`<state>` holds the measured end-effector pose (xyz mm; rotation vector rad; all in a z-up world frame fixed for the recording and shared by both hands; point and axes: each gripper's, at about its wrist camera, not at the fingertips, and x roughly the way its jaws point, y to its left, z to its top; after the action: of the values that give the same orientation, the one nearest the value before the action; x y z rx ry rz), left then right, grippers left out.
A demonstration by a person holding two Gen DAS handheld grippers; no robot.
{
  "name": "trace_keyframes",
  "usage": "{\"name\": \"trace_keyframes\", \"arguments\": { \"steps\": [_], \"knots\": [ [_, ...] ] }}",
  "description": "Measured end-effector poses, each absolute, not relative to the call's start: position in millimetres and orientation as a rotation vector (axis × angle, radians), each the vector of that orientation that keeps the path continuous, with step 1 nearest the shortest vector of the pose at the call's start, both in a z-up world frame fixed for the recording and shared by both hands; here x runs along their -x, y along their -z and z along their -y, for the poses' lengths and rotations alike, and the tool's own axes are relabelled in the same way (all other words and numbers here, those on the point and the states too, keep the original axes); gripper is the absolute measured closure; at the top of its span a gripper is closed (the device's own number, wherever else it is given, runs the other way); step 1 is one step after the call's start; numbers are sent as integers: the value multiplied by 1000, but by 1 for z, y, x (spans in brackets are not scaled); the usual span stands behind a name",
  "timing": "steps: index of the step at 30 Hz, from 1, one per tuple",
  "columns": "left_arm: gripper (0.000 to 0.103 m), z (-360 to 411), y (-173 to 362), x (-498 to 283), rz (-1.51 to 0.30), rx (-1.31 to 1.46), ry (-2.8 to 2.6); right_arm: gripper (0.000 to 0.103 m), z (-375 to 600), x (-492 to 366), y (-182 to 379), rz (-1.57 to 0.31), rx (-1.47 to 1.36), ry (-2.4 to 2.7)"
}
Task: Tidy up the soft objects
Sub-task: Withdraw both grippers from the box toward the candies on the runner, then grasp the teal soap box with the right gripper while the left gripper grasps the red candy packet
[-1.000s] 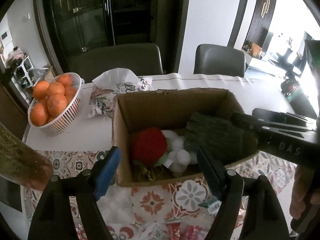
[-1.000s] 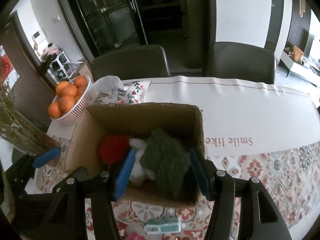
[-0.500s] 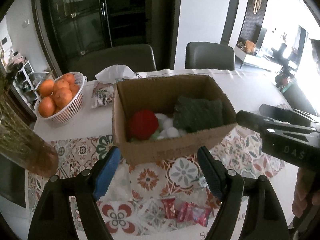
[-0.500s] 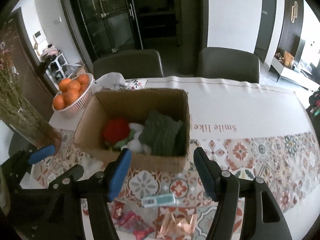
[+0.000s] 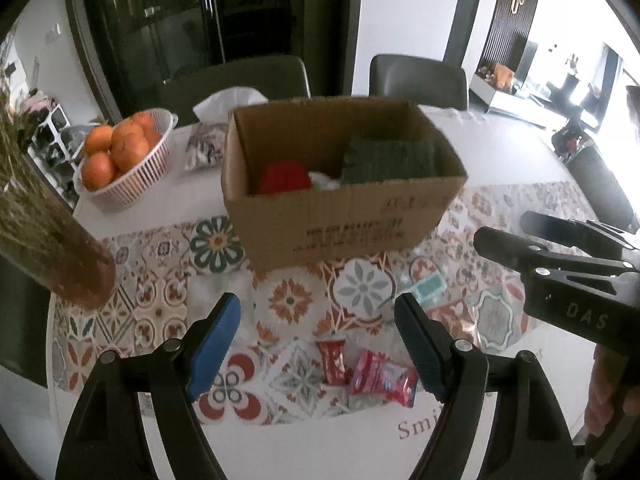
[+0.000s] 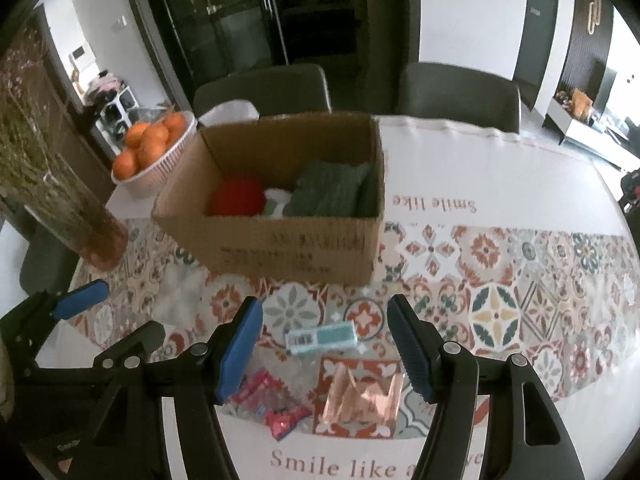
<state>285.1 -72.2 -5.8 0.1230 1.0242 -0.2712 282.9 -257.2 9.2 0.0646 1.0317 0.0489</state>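
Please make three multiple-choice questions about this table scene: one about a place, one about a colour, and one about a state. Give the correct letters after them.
1. Where does the dark green knitted piece lie?
A. inside the cardboard box
B. in the basket of oranges
C. on a chair

2. What colour is the round soft object in the box?
A. yellow
B. red
C. blue

3. How are the right tongs?
A. shut on a snack packet
B. shut on the box
C. open and empty

Answers: 1 A, the green piece shows above the box's near wall. 2 B, it is plainly red. 3 C, the blue pads stand apart with only the tablecloth between.
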Motion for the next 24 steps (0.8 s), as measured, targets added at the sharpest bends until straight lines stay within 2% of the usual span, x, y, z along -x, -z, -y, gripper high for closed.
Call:
{"name": "trace_keyframes", "arguments": {
  "steps": [12, 14, 24],
  "knots": [
    [25, 67, 43, -277, -1132, -103, 248, 36, 250, -284, 30, -1122, -75, -100],
    [28, 67, 50, -278, -1154, -100, 245, 31, 250, -287, 38, -1142, -82, -104],
    [40, 68, 88, -286, -1257, -43, 250, 31, 249, -300, 72, -1205, -117, -134]
  ]
}}
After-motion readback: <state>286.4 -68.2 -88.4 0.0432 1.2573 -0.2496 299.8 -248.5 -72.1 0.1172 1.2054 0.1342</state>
